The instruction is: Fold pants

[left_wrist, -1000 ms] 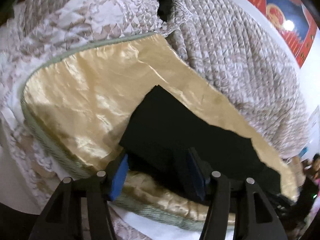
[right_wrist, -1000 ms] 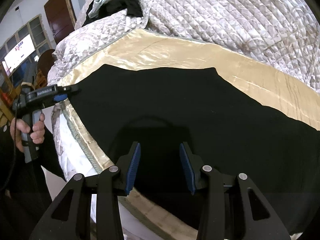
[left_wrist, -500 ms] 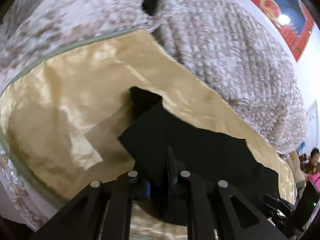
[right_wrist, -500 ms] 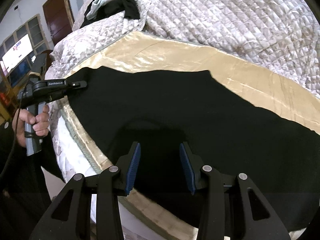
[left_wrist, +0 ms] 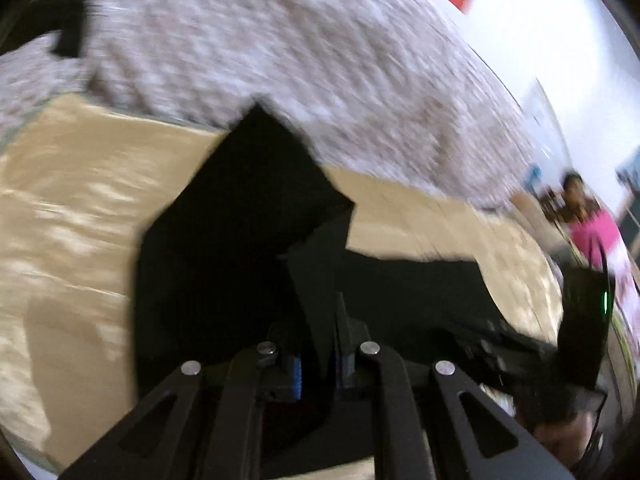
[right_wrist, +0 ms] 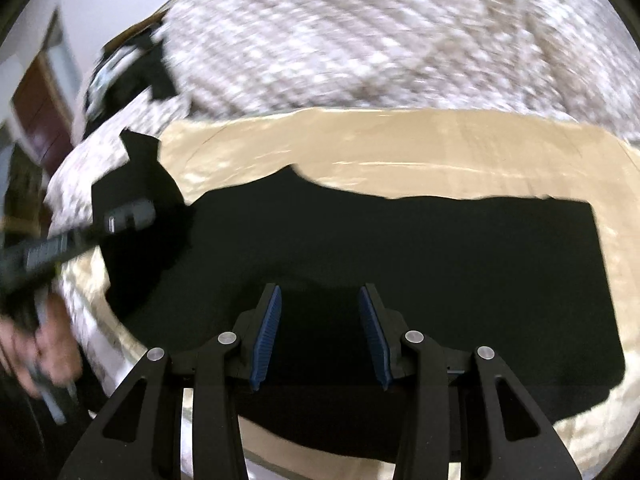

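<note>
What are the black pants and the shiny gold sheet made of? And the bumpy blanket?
The pants look like soft matte knit or fleece: deep black, no shine, limp where the left gripper lifts an end. The sheet looks like satin, since glossy streaks catch the light. The blanket seems quilted cotton or polyester, with a stitched, puffy pattern; blur hides detail.

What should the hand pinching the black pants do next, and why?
Probably carry that pinched end across toward the far end of the black pants. The left gripper is shut on a lifted fold, while the rest lies flat on the shiny gold bedspread. The right gripper is open above the cloth, holding nothing.
</note>
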{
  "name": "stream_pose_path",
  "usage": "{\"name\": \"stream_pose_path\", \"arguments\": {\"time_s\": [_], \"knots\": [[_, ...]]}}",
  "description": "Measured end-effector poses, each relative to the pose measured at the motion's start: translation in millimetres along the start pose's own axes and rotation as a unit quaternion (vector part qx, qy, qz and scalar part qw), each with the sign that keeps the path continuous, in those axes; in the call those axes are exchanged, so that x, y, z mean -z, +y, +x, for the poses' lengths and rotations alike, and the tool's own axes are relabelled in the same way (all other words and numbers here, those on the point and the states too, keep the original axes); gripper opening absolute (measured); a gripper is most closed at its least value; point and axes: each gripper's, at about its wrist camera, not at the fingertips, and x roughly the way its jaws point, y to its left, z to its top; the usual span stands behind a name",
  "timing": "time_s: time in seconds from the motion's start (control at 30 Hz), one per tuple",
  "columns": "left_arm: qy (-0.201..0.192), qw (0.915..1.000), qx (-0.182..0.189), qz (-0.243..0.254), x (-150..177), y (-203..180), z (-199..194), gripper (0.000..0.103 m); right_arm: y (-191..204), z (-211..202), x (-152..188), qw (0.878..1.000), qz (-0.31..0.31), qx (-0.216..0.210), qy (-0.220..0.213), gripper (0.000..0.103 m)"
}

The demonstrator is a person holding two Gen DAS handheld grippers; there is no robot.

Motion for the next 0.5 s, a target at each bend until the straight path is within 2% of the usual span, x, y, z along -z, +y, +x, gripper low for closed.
{"name": "stream_pose_path", "arguments": {"time_s": [0.13,0.17,0.2,0.27,0.37,0.5], "knots": [[0.073,0.9967,0.016,0.031,30.6,-28.0,40.2,0.013,-22.8,-5.8,-1.0,0.999,0.043,0.014,-0.003,0.041],[0.080,0.9962,0.017,0.031,35.3,-29.1,43.2,0.016,-28.2,-6.7,-0.5,0.998,0.055,0.015,-0.002,0.041],[0.072,0.9966,0.019,0.034,38.3,-30.1,40.6,0.020,-31.4,-7.0,-0.5,0.998,0.061,0.017,-0.001,0.041],[0.074,0.9957,0.043,0.037,38.3,-31.0,31.4,0.043,-36.6,-8.5,0.5,0.997,0.072,0.019,-0.001,0.041],[0.069,0.9933,0.083,0.041,34.1,-28.9,8.8,0.046,-40.8,-9.2,0.4,0.996,0.086,0.013,-0.002,0.041],[0.034,0.9962,0.067,0.044,22.8,-9.4,-18.7,0.047,-37.7,-7.1,1.3,0.996,0.092,-0.005,-0.003,0.041]]}}
